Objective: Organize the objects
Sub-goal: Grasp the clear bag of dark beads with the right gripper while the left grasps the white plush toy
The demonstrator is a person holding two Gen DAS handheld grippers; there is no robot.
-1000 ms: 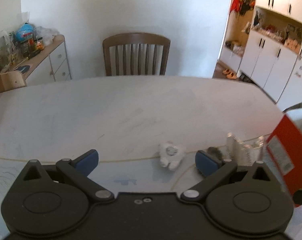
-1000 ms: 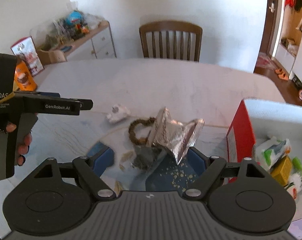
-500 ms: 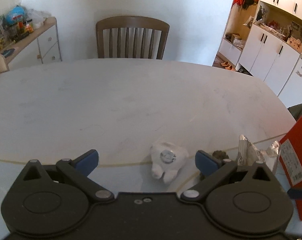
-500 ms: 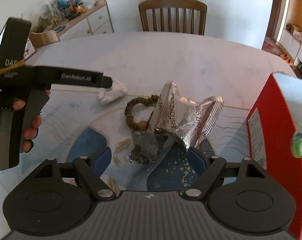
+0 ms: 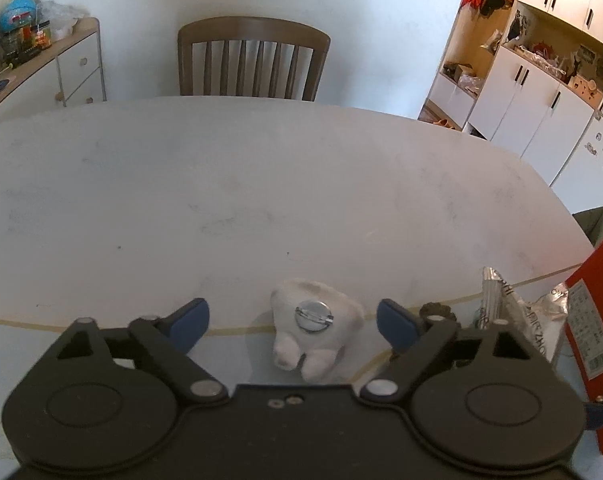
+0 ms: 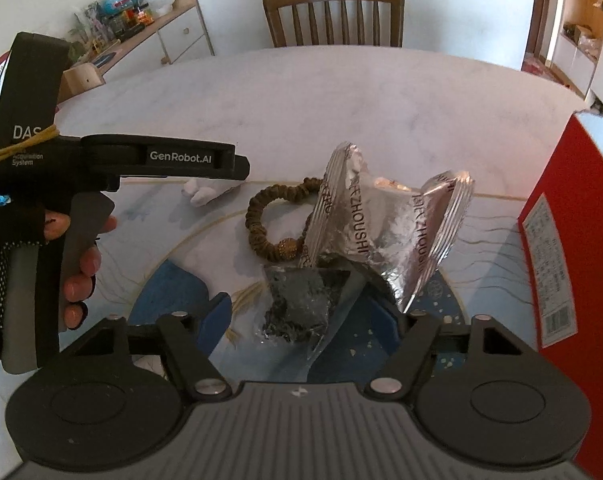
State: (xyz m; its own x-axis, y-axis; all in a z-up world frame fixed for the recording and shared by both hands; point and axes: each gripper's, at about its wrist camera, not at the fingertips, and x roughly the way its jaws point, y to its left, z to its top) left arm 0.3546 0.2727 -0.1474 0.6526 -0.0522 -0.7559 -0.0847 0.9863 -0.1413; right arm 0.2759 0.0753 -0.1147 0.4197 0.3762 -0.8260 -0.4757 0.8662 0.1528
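Note:
A small white plush brooch (image 5: 313,328) with a round metal pin back lies on the table, between the blue pads of my left gripper (image 5: 293,322), which stands open around it. My right gripper (image 6: 305,320) is open too, low over a dark crumpled wrapper (image 6: 301,300) that lies between its fingers. A torn silver foil bag (image 6: 389,224) stands just behind the wrapper and hides the right pad. A brown beaded bracelet (image 6: 269,220) lies left of the bag. The brooch (image 6: 205,194) peeks out under the left gripper (image 6: 161,156), held by a gloved hand.
A red box (image 6: 561,240) stands at the right table edge, close to the foil bag (image 5: 509,312). A blue and white mat (image 6: 173,292) covers the near table. A wooden chair (image 5: 253,60) is at the far side, and a cluttered sideboard (image 5: 41,52) at the left.
My left gripper has moved forward and down until the white brooch sits between its fingers. My right gripper has closed in on the wrapper and foil bag. Both stay open.

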